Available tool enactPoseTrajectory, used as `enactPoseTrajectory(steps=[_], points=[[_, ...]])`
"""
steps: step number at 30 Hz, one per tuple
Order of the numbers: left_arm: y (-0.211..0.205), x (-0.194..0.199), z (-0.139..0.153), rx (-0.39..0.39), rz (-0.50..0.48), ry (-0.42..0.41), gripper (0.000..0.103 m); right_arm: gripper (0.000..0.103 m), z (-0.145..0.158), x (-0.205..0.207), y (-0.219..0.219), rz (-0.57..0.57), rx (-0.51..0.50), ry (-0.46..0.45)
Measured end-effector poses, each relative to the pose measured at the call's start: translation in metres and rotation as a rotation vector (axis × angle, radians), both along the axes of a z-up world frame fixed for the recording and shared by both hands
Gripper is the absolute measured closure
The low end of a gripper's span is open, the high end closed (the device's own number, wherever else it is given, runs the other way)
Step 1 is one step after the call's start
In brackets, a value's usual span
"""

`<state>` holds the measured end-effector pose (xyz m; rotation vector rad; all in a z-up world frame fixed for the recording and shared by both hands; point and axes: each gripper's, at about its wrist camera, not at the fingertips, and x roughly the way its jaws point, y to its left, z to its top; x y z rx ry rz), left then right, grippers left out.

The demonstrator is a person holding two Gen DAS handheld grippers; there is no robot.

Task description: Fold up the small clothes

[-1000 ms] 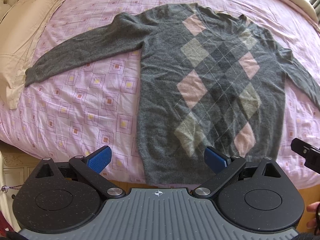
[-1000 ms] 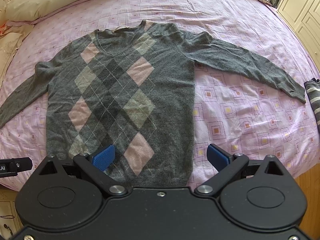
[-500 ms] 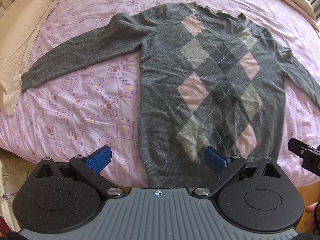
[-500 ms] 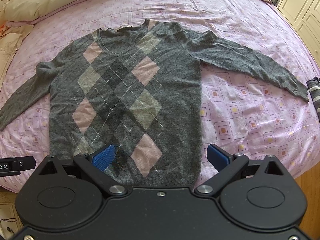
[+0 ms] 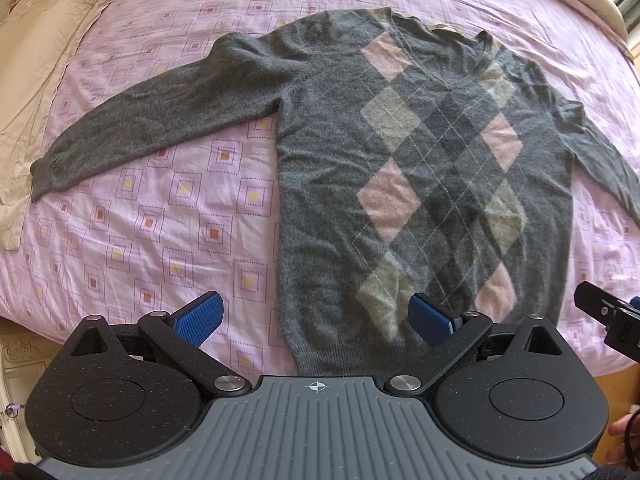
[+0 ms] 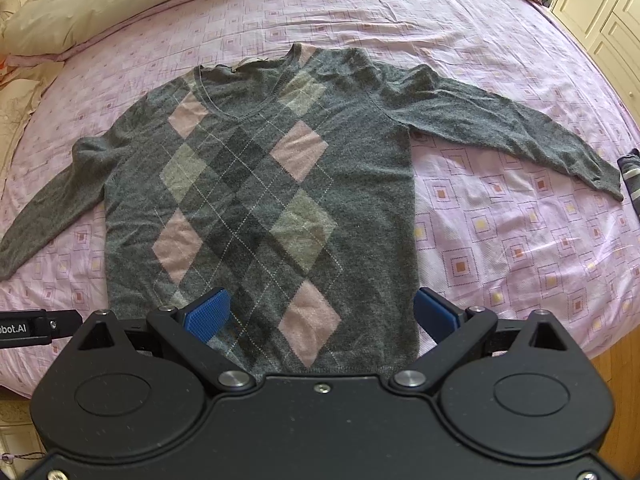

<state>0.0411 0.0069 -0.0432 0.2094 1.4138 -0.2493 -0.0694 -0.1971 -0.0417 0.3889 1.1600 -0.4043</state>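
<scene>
Your grey argyle sweater [image 5: 400, 184] lies flat and face up on the bed [image 5: 160, 220], hem at the near edge, neckline toward the far edge, both sleeves spread out toward the side edges; nothing is folded yet. Your left tool [image 5: 316, 318] hovers above the hem's left corner with its jaws spread wide and nothing between the blue pads [image 5: 200, 318]; your right tool [image 6: 322, 314] hangs over the hem's right corner, equally wide and empty.

The step in hand looks like the first grasp, so choose your pinch points with care; a sleeve fold is probably the cleanest start, since the left sleeve [image 5: 160, 120] and right sleeve [image 6: 512, 128] both stretch well away from the body. Come down squarely on the knit and take both layers together; the fabric looks soft and loose (it will likely stretch or sag if you lift from one point only). Keep the pads low and drag little, because the pink sheet shows wrinkles and may bunch beneath the wool; carry each fold across in one smooth arc and lay it parallel to the side seam.

A beige cloth [image 5: 44, 52] lies at the bed's left edge, clear of the sleeve's cuff; stay off it.
</scene>
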Motion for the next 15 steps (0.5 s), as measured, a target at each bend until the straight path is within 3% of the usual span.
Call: enactPoseTrajectory(steps=[10, 15], points=[[-0.017, 0.01, -0.002, 0.04, -0.039, -0.004, 0.003, 0.005, -0.004, 0.007, -0.013, -0.014, -0.001, -0.048], [-0.029, 0.014, -0.001, 0.052, -0.019, -0.021, 0.003, 0.005, -0.002, 0.009, -0.026, -0.004, -0.032, -0.136]])
